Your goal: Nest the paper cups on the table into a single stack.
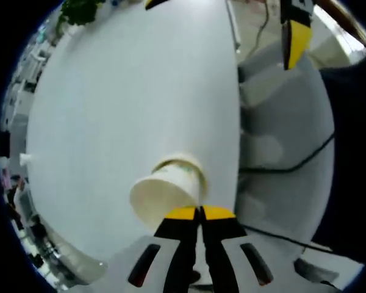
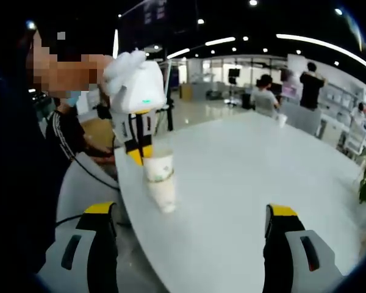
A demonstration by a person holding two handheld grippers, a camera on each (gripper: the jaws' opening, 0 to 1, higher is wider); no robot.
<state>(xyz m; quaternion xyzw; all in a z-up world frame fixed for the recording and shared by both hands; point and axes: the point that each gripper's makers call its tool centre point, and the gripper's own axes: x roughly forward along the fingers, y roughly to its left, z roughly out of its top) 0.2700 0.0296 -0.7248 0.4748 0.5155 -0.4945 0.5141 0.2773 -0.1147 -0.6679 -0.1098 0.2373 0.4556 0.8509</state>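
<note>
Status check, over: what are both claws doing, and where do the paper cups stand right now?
Left claw shut on rim of paper cup stack, held above white table near its edge. Right claw open, empty, facing the stack. Nothing in the way.

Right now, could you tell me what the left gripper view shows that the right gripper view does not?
Left gripper view: the left gripper, shut on the paper cups, seen from above, with a dark cable beside the table.

Right gripper view: the right gripper open, people standing in the background, and ceiling lights.

Both: the white table and the cup stack near its edge.
</note>
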